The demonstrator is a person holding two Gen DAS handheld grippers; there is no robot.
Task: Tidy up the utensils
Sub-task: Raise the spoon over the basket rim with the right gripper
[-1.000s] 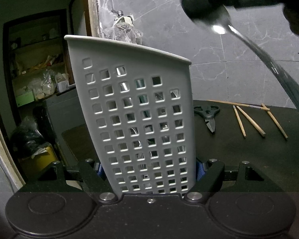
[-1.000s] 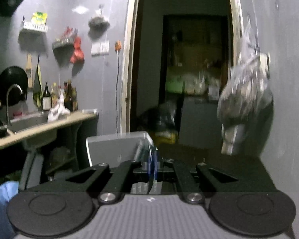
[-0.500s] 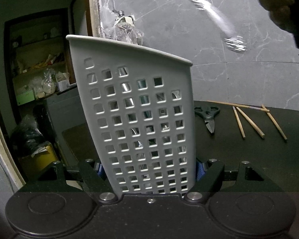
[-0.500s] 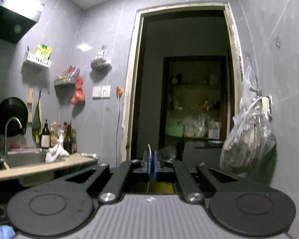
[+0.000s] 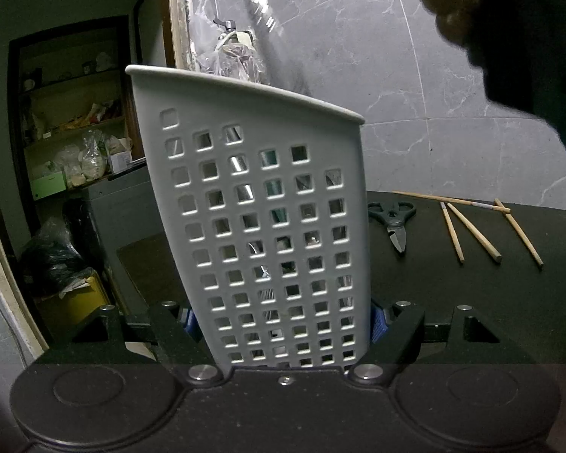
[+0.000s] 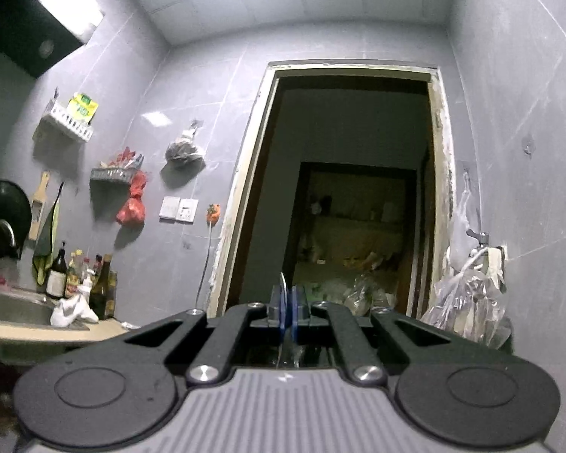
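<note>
My left gripper (image 5: pixel 283 324) clamps the basket (image 5: pixel 260 226) upright. My right gripper (image 6: pixel 287 307) is pinched shut on a thin utensil (image 6: pixel 283 294). Scissors (image 5: pixel 394 222) and chopsticks (image 5: pixel 471 226) lie near the counter's (image 5: pixel 471 302) back edge.

The left gripper (image 5: pixel 285 321) fills the lower part of its frame: a black matte body with two round raised discs at the lower left and lower right, silver screw heads at the arm joints, and blue pads on the inner faces of its fingers (image 5: pixel 378 321). The right gripper (image 6: pixel 287 311) has the same black linkage arms and silver screws, but a grey ribbed plate lies at the bottom centre, and its blue pads (image 6: pixel 282 311) are thin and narrow. In the upper right of the left view a blurred hand (image 5: pixel 452 3) shows, with a dark sleeve below it.
</note>
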